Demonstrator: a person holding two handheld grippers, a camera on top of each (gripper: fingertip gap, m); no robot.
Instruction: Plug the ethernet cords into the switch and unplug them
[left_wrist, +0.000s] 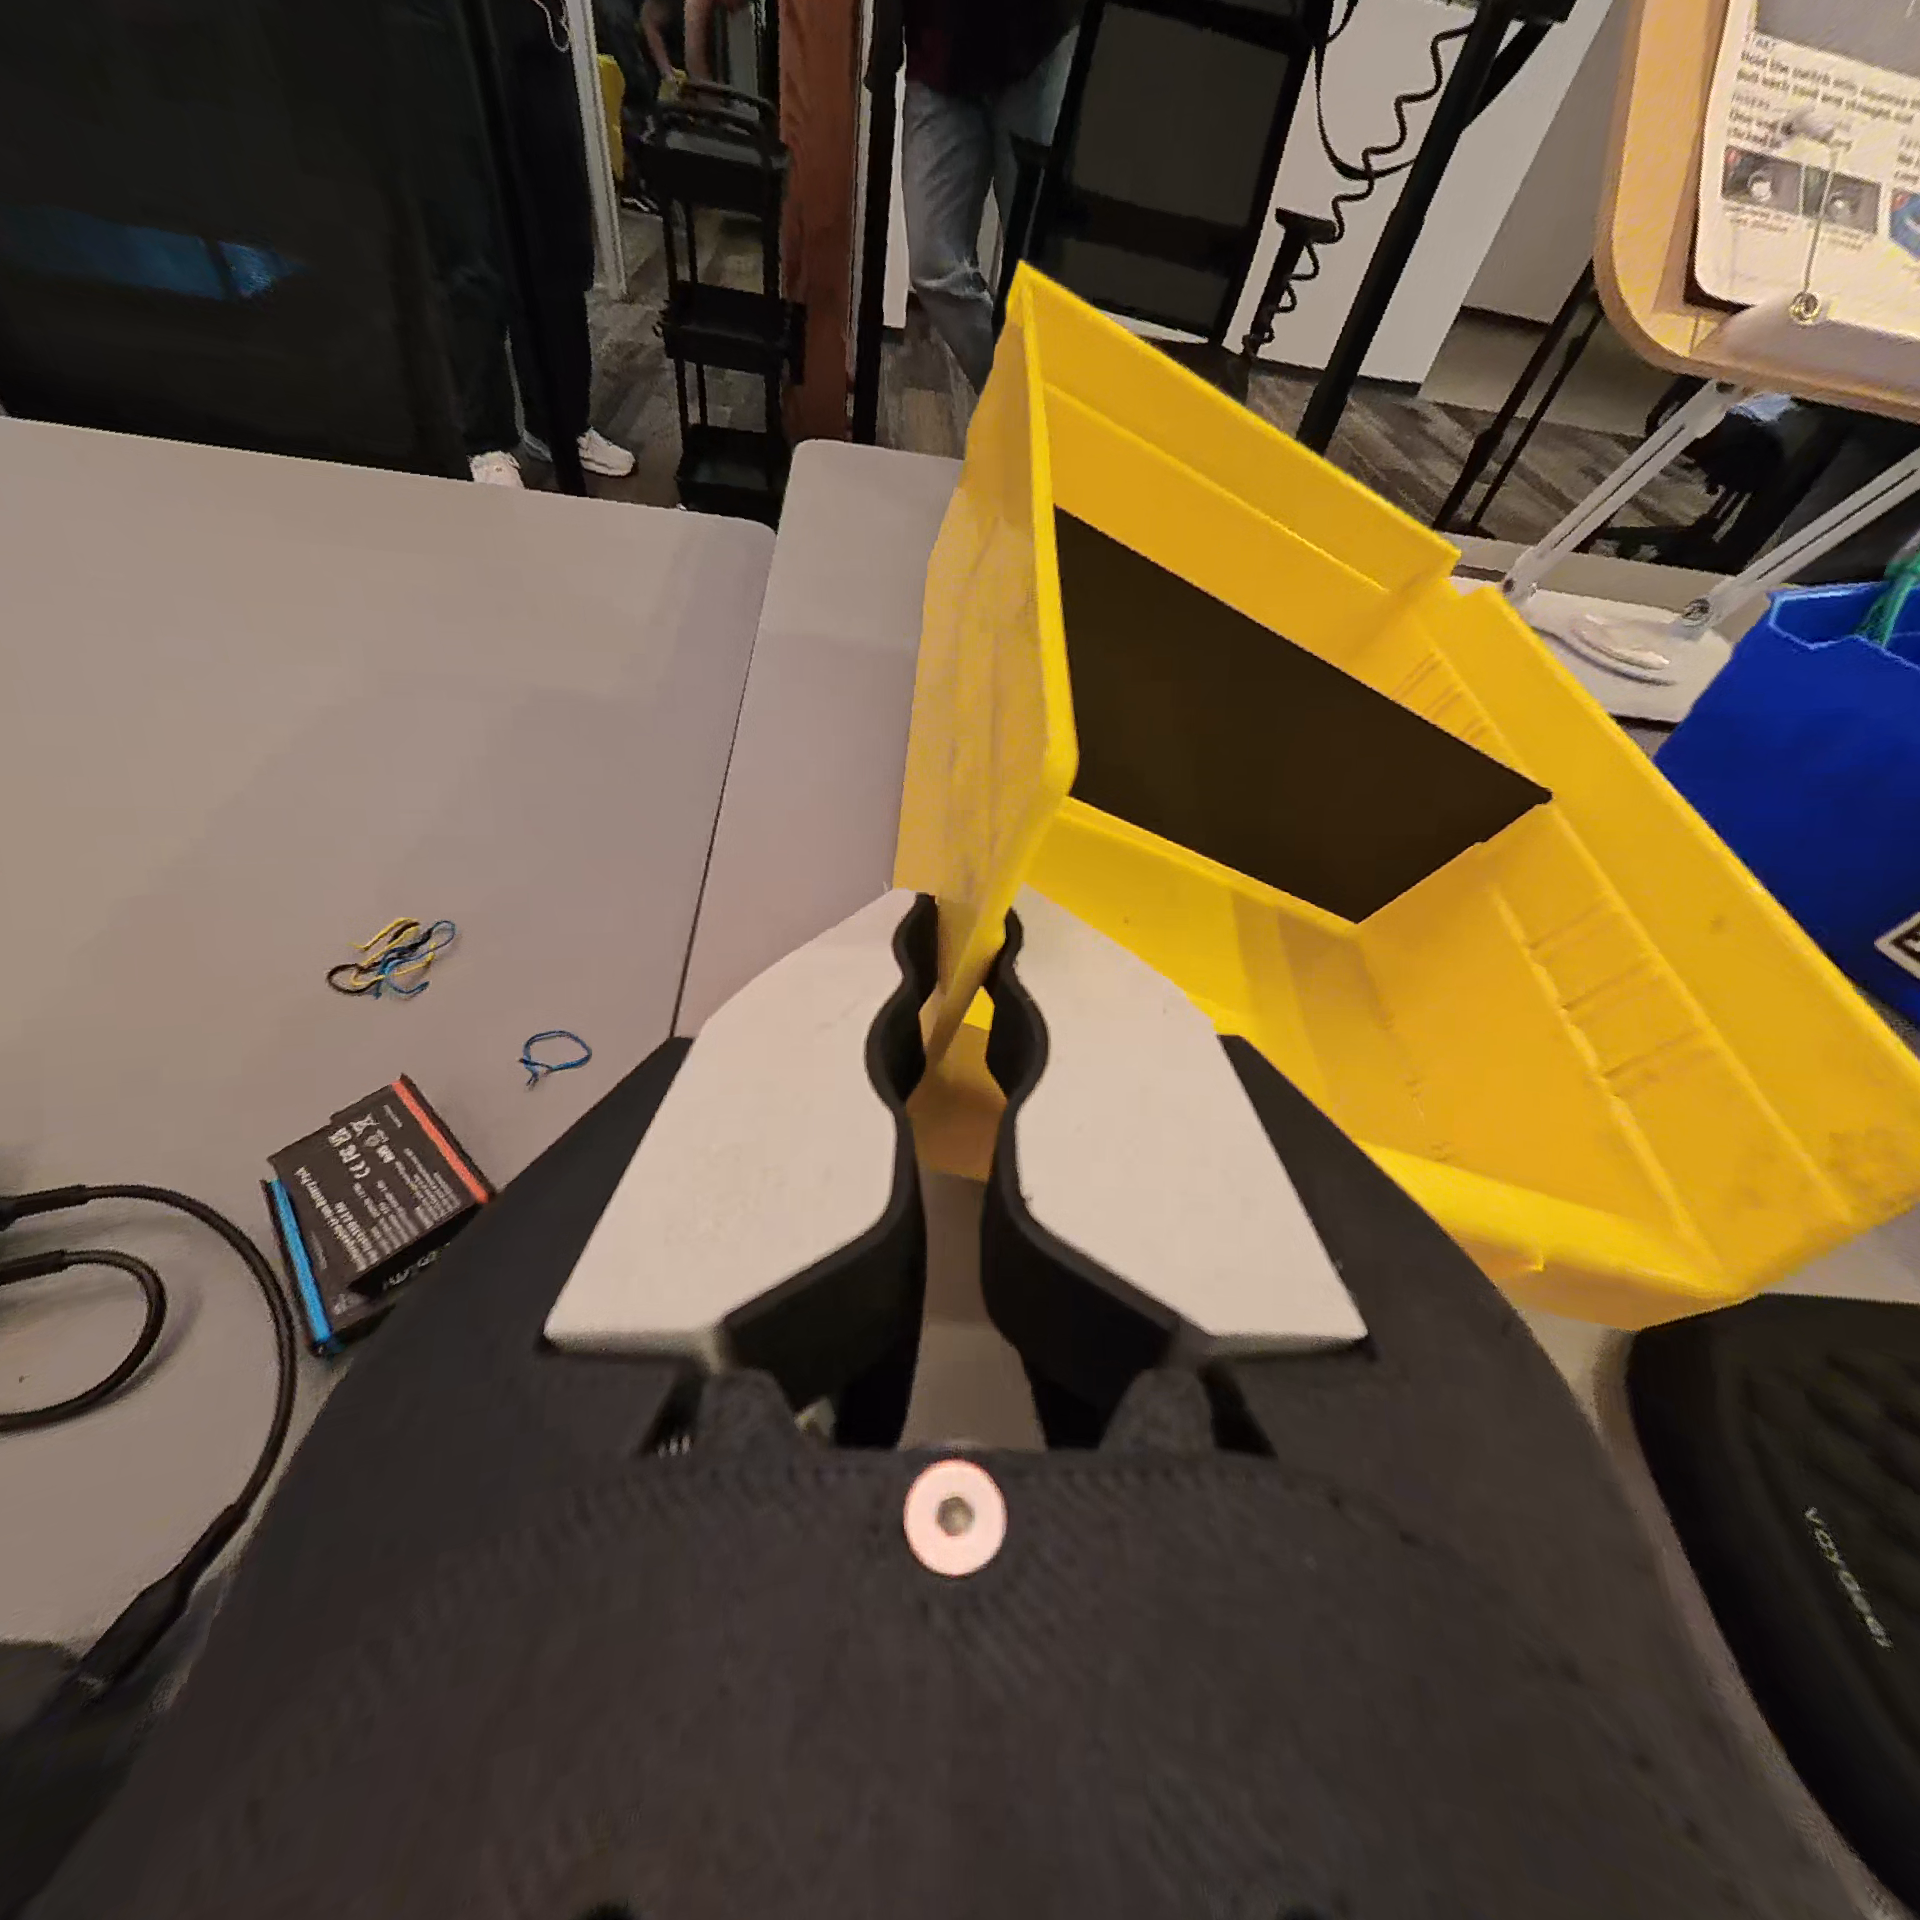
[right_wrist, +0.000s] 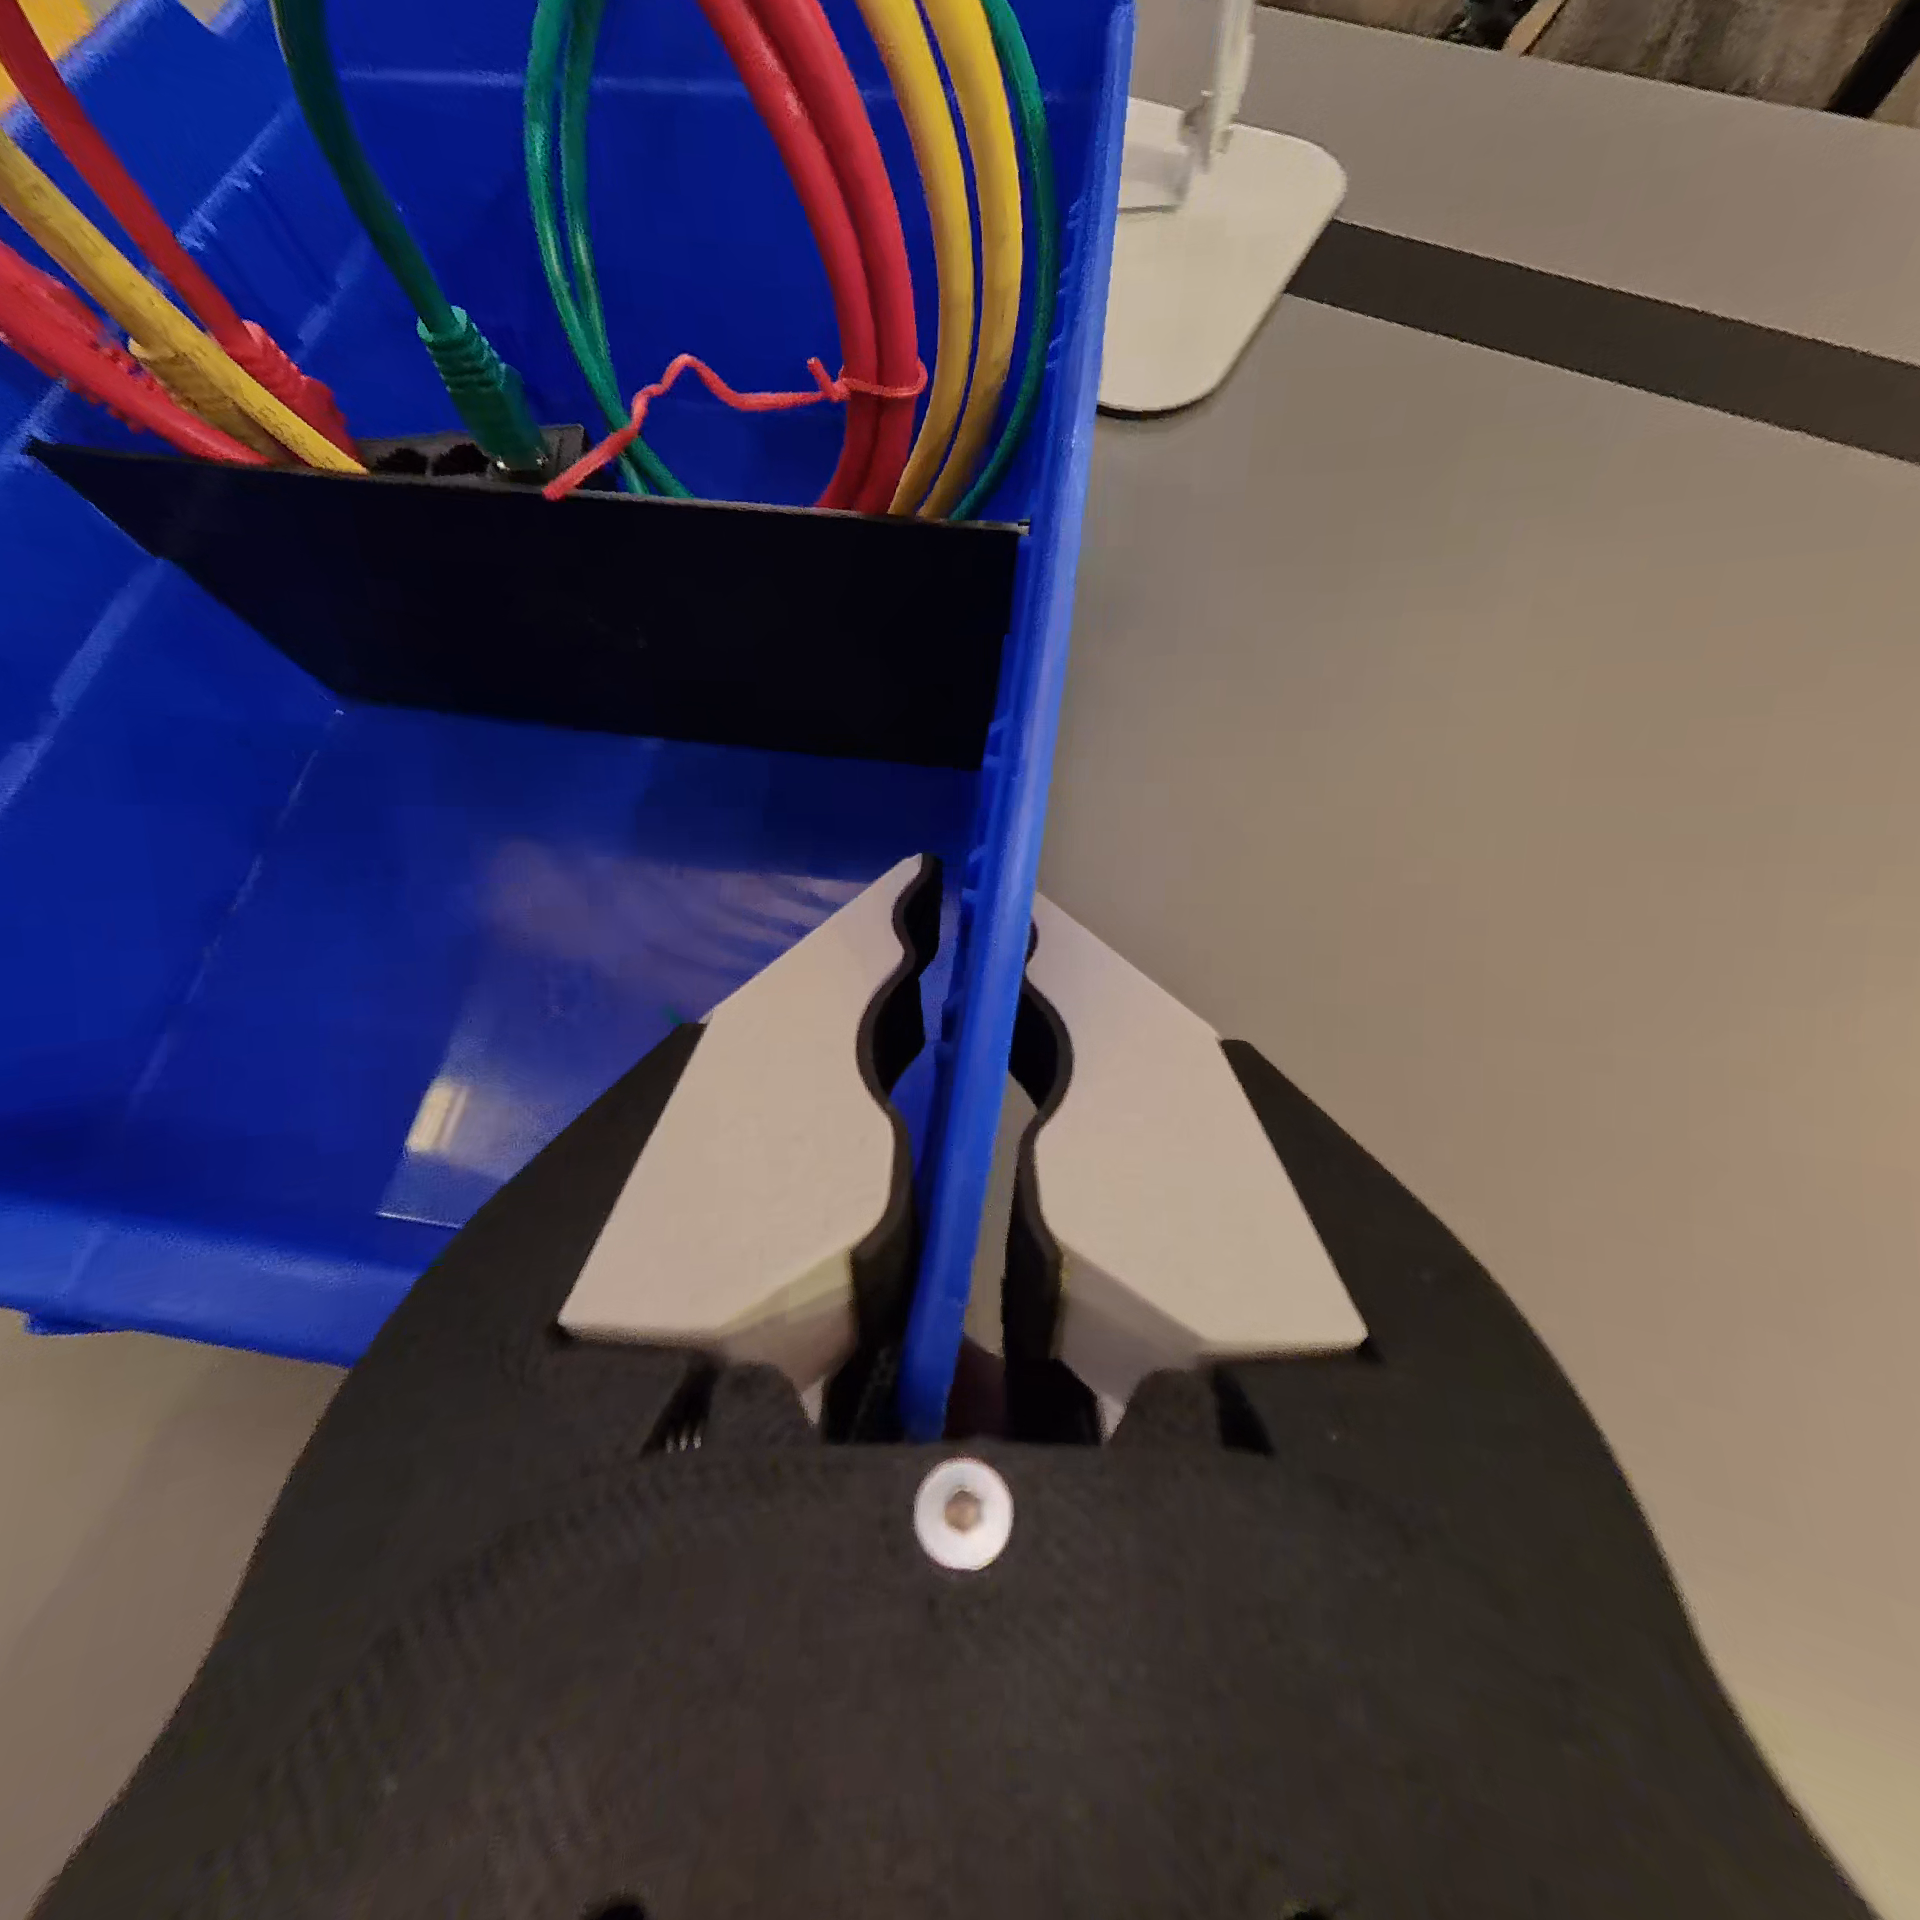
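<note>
the switch (right_wrist: 473, 457) sits in the far part of the blue bin (right_wrist: 312, 935), behind a black divider (right_wrist: 582, 623), with red, yellow and green ethernet cords (right_wrist: 935, 260) looping above it. a green plug (right_wrist: 483, 400) is seated in a port, and red and yellow ones seem to enter at the left, though the divider hides the ports there. a red twist tie (right_wrist: 727, 390) binds one coil.

my right claw (right_wrist: 982, 925) is pinched narrow on that bin's right wall, one finger inside and one outside. i take this as a hold for shifting or steadying the bin, not cord work.

my left claw (left_wrist: 966, 940) is likewise clamped on the near wall of a yellow bin (left_wrist: 1455, 1039), which looks tipped, its far end raised off the tabletop (left_wrist: 312, 675). it holds only a black divider (left_wrist: 1278, 727), no hardware that i can see.

only the right view shows the switch and plugs. the left view shows just a corner of the blue bin, plus what the right one misses: loose twist ties (left_wrist: 395, 956), a small black battery pack (left_wrist: 379, 1174), a black cable (left_wrist: 135, 1299), and a lamp base (left_wrist: 1621, 655) beyond.
</note>
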